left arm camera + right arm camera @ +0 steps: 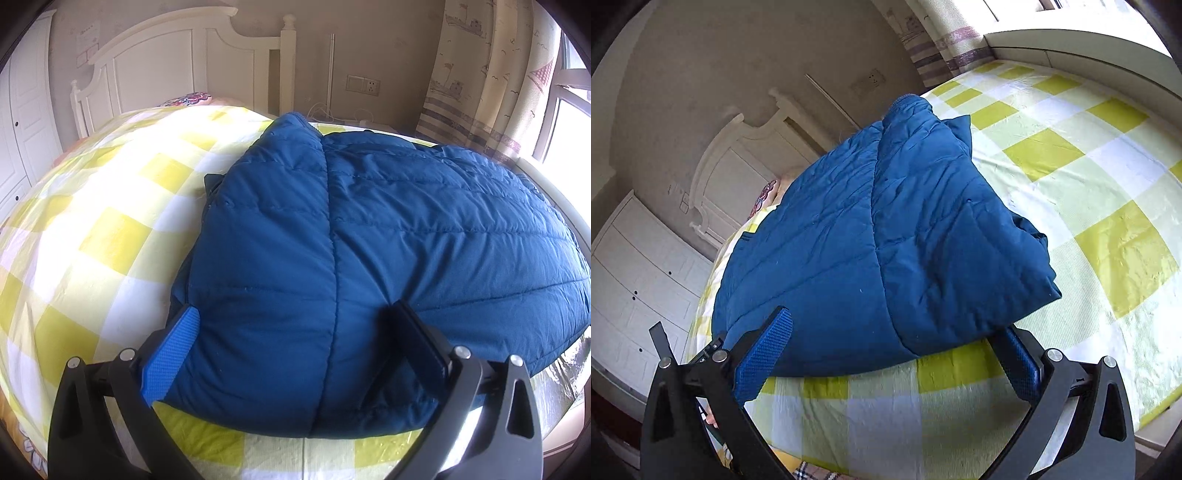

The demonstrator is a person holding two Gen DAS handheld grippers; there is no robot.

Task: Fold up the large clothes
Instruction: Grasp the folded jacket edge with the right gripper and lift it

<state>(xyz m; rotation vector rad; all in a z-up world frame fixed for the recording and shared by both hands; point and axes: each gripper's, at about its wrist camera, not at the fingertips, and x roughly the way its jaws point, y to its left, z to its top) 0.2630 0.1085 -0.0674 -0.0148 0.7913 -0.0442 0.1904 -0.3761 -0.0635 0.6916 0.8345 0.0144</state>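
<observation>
So the blue puffer jacket [369, 236] was lying folded on the bed, a fat quilted bundle with stitched channels and one long seam running down the middle, kind of pillowy and soft-looking. Under it was the checked bedsheet [110, 236], yellow-green and white squares, a bit shiny and crinkly where the light hit. My left gripper [295, 317] had its fingers spread wide, one on each side of the near end of the jacket, the textured blue pad [173, 354] pressed up against the fabric on one side and the other finger dug in dark on the other; not pinched together at all. My right gripper [897, 332] was spread apart too, straddling the jacket's near lower edge [886, 354], with its right finger tucked just under the overhanging corner. Plenty of bare sheet to the left of the jacket in the left wrist view and to the right of it in the right wrist view. The left view showed the white headboard [166, 62], a wall socket [364, 85] and the patterned curtain [487, 81] by the window; the right view instead caught the white drawers [639, 284] off to the side and a loose flap [964, 129] sticking up at the far end.
</observation>
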